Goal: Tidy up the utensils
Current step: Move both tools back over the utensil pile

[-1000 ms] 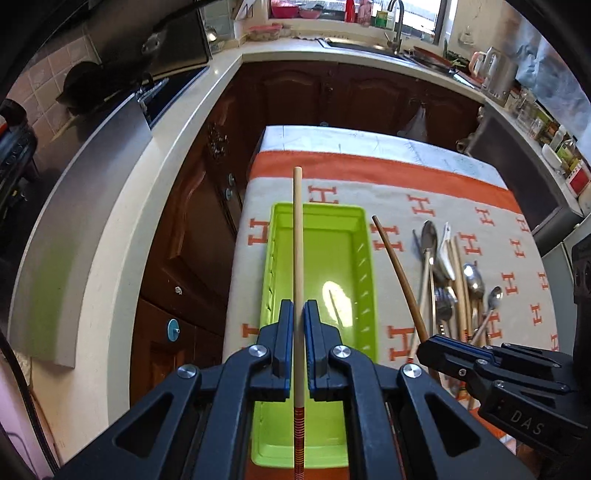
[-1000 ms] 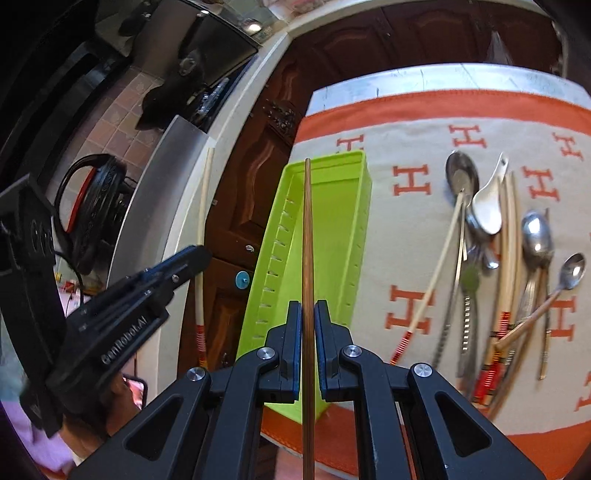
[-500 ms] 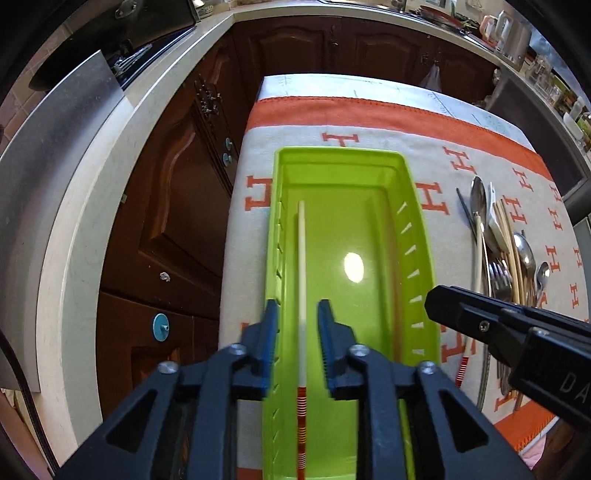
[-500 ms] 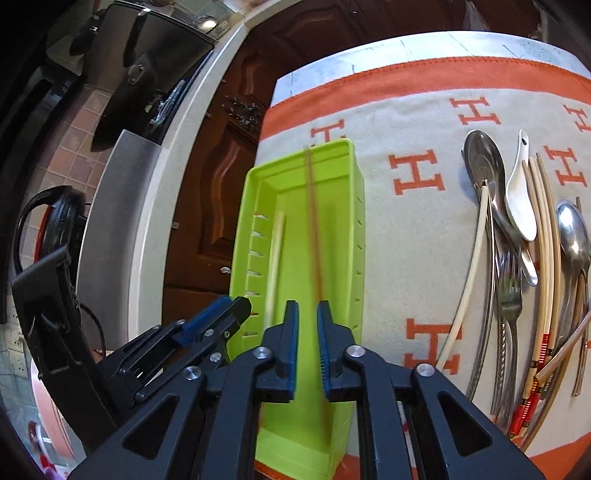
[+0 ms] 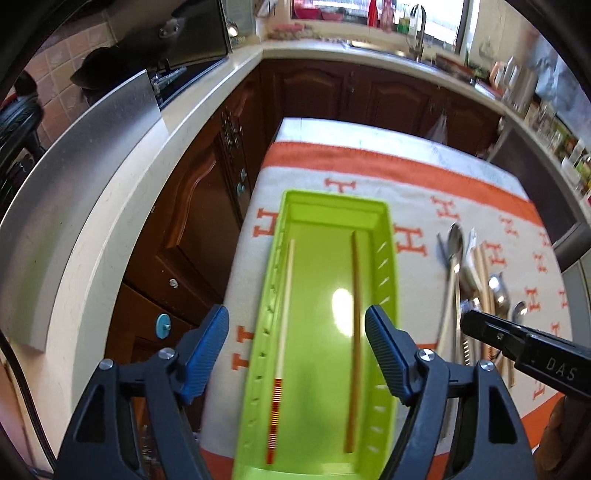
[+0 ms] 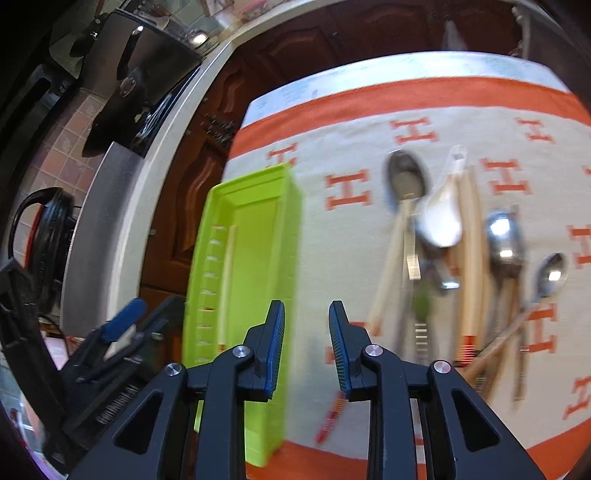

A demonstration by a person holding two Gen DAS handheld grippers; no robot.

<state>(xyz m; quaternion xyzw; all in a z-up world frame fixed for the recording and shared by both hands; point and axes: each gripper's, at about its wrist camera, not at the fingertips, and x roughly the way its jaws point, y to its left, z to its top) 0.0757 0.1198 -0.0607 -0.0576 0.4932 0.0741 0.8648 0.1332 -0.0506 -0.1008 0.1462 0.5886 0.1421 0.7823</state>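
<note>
A lime green tray [image 5: 388, 236] [image 6: 218, 195] lies on the orange and cream cloth. In it lie a pale chopstick with a red striped end [image 5: 282, 325] along the left wall and a brown chopstick [image 5: 355, 295] near the right wall. My left gripper [image 5: 297, 350] is open and empty above the tray's near half. My right gripper [image 6: 306, 343] is open and empty, above the cloth just right of the tray. A pile of spoons, a fork and chopsticks [image 6: 454, 240] [image 5: 476, 273] lies on the cloth to the right.
The cloth [image 6: 369, 122] covers a small table [image 5: 332, 127] beside dark wood cabinets [image 5: 192, 206]. A white counter [image 5: 122, 192] with a steel panel curves at the left. A sink and bottles stand at the back [image 5: 413, 22]. The view from the right wrist is blurred.
Both grippers opened and let go of their chopsticks, which now lie in the tray. Both grippers pulled back; the right one swung right toward the utensil pile.
</note>
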